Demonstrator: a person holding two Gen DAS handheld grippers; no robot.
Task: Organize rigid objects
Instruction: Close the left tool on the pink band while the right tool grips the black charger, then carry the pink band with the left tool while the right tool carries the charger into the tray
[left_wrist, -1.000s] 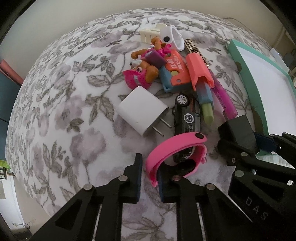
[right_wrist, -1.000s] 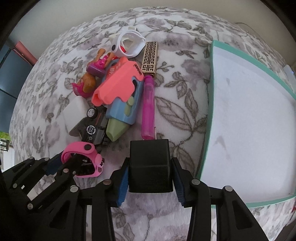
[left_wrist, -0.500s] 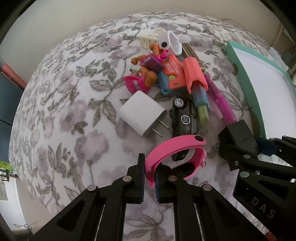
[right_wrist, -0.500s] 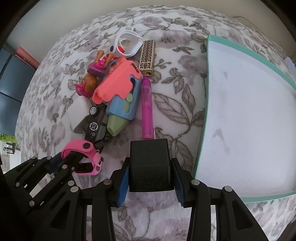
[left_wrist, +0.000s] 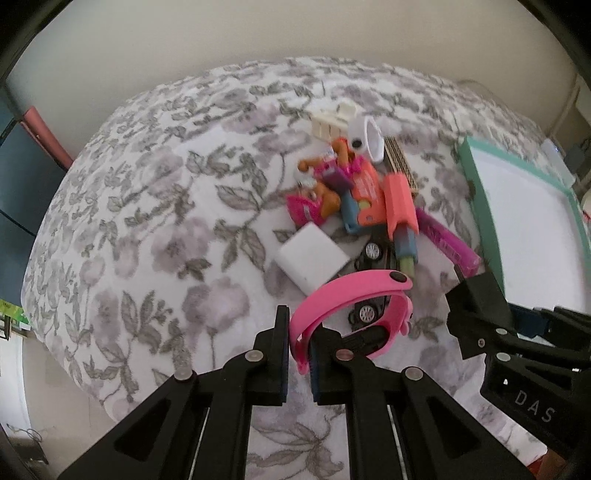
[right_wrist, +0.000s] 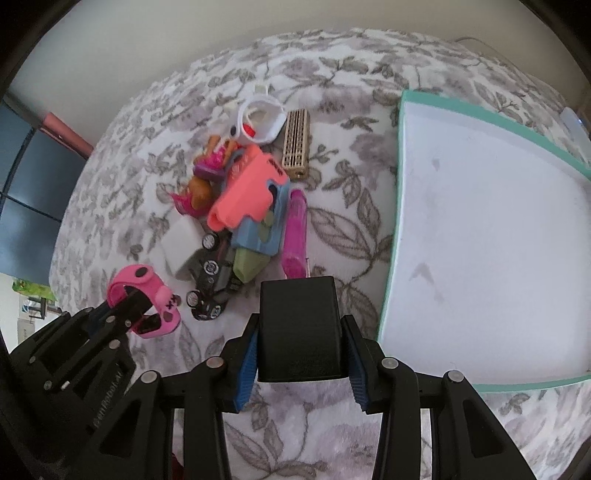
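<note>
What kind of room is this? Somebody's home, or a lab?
Most likely a home, perhaps a bedroom or playroom. A fleecy floral blanket covers the surface, small toys are heaped on it, such as a toy car and a pink wristband, and a teal-rimmed tray waits beside them.

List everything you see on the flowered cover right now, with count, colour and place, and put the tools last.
Wristband: one, pink, clamped in the left tool, near edge of the pile.
Block: one, black, clamped in the right tool.
Tray: one, white with green rim, right of the pile.
Toy car: one, black, near end of the pile.
Charger plug: one, white, beside the car.
Toy blaster: one, orange and blue, middle of the pile.
Tube: one, magenta, between blaster and tray.
Patterned bar: one, tan, far end.
White wristband: one, white, far end.
Dog figure: one, brown and pink, left of the blaster.
Left tool: black, shut on the wristband.
Right tool: black with blue pads, shut on the block.
</note>
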